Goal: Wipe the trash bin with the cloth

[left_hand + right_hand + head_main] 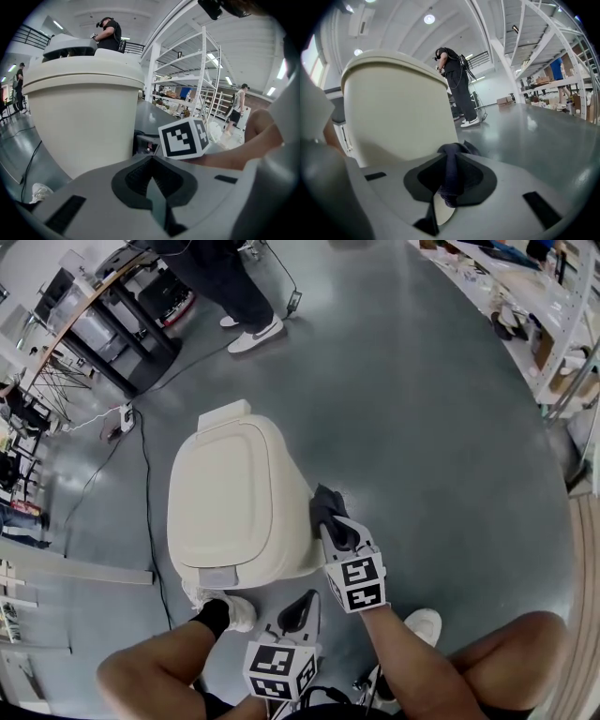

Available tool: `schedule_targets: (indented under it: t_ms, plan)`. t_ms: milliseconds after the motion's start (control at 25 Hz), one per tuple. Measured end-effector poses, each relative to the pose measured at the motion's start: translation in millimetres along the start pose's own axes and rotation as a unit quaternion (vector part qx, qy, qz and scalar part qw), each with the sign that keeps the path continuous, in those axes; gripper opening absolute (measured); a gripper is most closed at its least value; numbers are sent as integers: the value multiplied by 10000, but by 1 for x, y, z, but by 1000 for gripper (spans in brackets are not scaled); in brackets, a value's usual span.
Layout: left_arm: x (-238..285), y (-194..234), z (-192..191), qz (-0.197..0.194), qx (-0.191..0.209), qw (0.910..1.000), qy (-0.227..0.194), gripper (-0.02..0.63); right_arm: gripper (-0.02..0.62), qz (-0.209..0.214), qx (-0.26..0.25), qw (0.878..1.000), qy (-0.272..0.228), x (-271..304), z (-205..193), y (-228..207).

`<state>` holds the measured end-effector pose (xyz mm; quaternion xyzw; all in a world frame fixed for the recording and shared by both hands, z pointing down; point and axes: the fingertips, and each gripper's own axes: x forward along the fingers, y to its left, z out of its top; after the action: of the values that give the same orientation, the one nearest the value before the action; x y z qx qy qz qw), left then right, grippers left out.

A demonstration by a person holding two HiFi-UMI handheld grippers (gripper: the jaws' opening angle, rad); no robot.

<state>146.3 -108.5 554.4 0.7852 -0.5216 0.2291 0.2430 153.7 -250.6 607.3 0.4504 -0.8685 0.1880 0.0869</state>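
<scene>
A cream trash bin (239,502) with a closed lid stands on the grey floor in front of me. My right gripper (330,523) is shut on a dark cloth (325,506), pressed against the bin's right side wall. In the right gripper view the cloth (451,171) hangs pinched between the jaws with the bin (398,108) just ahead. My left gripper (302,608) sits low near my knees, jaws together with nothing between them; in its own view the bin (79,112) fills the left and the right gripper's marker cube (183,138) is in front.
A person's legs and white shoes (255,334) stand beyond the bin. A black cable (148,493) runs along the floor left of the bin. My own foot (223,613) rests by the bin's front. Tables (103,306) and shelving (544,306) line the room's edges.
</scene>
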Motion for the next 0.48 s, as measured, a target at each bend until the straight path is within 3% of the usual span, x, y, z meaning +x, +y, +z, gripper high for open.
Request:
schedule_targets:
  t_ms: [480]
  plan:
    - [-3, -4, 4, 0, 22, 10000, -51, -1, 52, 121, -229, 9888, -1469, -21, 125, 0]
